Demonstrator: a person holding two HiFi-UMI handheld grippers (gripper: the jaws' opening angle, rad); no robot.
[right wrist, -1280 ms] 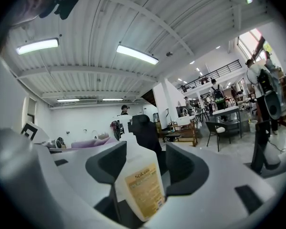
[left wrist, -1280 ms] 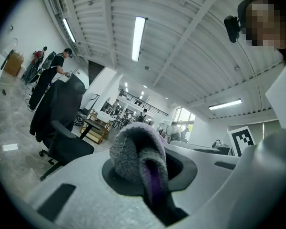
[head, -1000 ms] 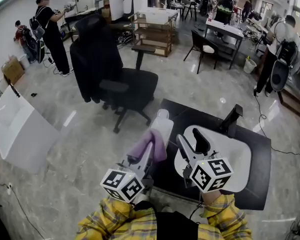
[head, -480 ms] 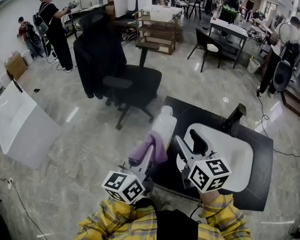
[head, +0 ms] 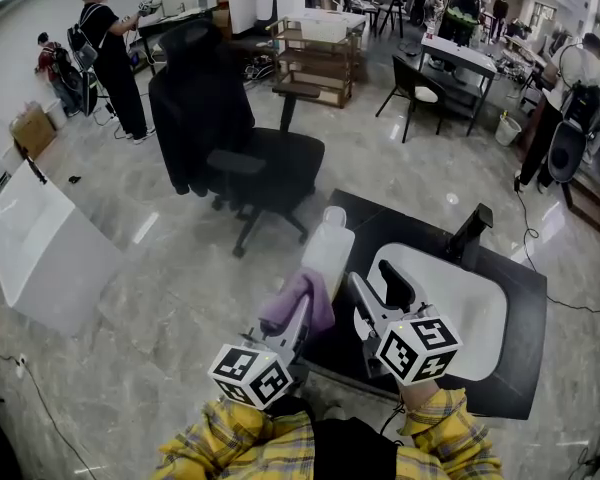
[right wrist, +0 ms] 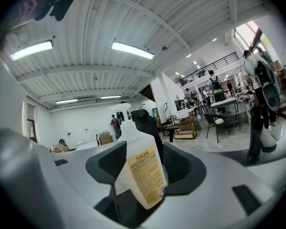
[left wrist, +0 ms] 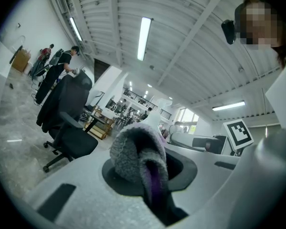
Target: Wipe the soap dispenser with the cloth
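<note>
From where I stand, the left gripper [head: 296, 318] is clenched on a purple cloth [head: 300, 300], a thick fold of it bulging up out of the jaws and the rest trailing down between them. Just past the cloth, at about one o'clock from it, is the white soap dispenser [head: 328, 250], lifted off the black table [head: 520, 368] and leaning a little. Its lower body sits between the jaws of the right gripper [head: 376, 286], which are closed on it, with the yellow label facing that gripper's camera. The cloth overlaps the bottle's lower edge from above, but I cannot tell whether the two actually touch. At three o'clock from the right gripper lies a white basin [head: 480, 313] on the table, and a black office chair [head: 250, 158] stands well off at eleven o'clock. The wipe looks barely begun, if at all. What worries me is the hold: the bottle is pinched low and already tilted, so a firm sideways rub could swing it in the jaws or squeeze it out. It hangs near the table's edge, so it might drop to the floor. A stroke that drags hard could also pull the fold loose from the left jaws, and pressure near the pump head might squirt soap.
</note>
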